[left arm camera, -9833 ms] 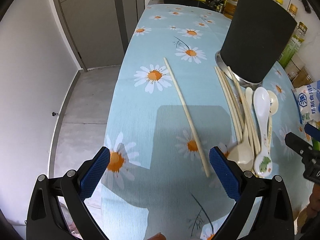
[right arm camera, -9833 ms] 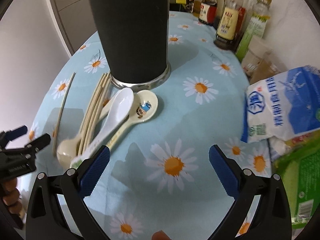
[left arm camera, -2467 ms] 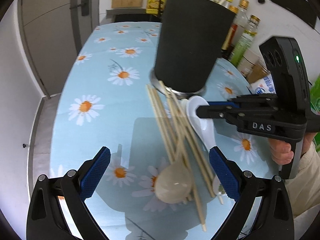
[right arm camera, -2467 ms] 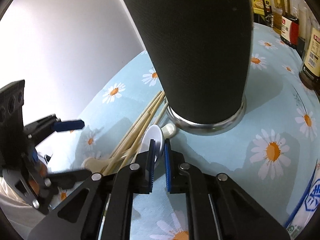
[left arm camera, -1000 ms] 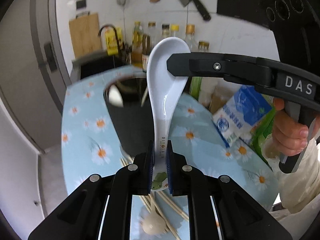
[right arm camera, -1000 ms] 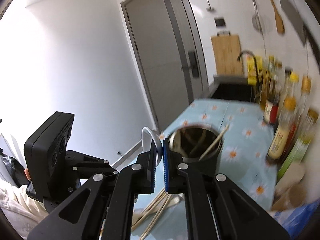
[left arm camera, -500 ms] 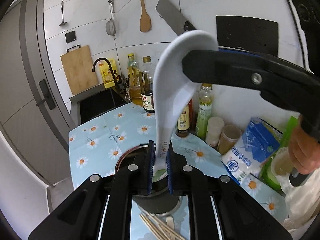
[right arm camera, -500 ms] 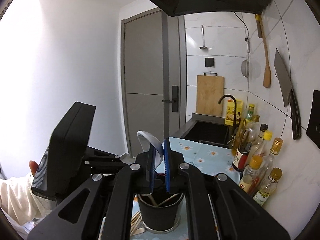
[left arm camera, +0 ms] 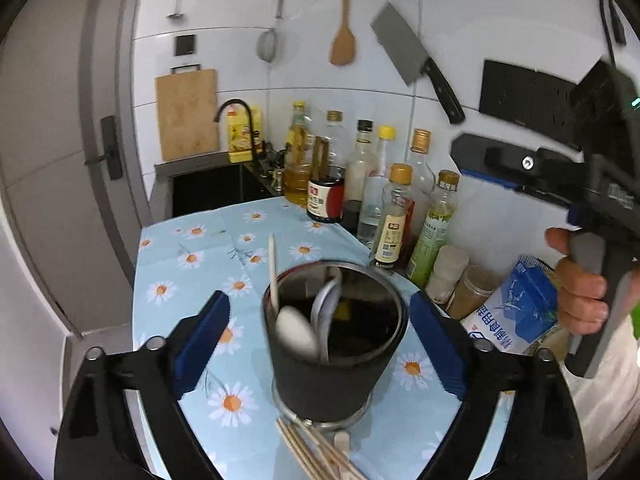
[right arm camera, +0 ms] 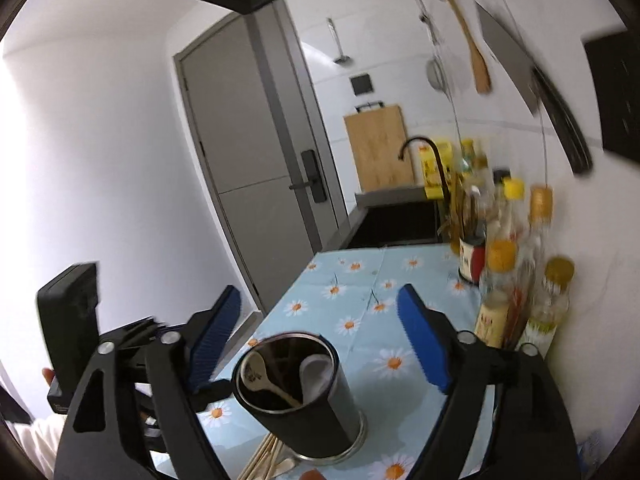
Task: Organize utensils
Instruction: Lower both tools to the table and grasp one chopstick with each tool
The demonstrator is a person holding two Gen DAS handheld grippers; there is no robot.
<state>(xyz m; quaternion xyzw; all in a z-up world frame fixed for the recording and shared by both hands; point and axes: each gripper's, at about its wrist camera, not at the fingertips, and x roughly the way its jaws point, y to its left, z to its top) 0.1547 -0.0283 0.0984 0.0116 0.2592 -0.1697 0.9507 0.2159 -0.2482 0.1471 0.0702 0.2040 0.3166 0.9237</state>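
The black utensil holder [left arm camera: 340,368] stands on the daisy tablecloth, directly ahead of both grippers. A white spoon [left arm camera: 296,334] lies bowl-up inside it beside a blurred second spoon [left arm camera: 326,308] and one upright chopstick [left arm camera: 273,268]. In the right wrist view the holder [right arm camera: 304,404] holds a cream spoon [right arm camera: 256,372] and the white spoon [right arm camera: 316,368]. My left gripper [left arm camera: 320,338] is opening with nothing gripped. My right gripper [right arm camera: 318,338] is also opening and empty; from the left wrist it shows at upper right [left arm camera: 476,160]. Loose chopsticks [left arm camera: 316,454] lie at the holder's foot.
Oil and sauce bottles [left arm camera: 396,216] line the wall on the right, with jars and a blue-white bag [left arm camera: 516,312] nearer me. A hand [left arm camera: 580,292] grips the right tool. A cleaver [left arm camera: 416,64] and wooden spatula hang above. The sink [left arm camera: 216,188] lies beyond the table.
Both grippers were shut on the white spoon above the holder. Both have since opened wide, the spoon has dropped into the holder, and the two tools have drawn apart.
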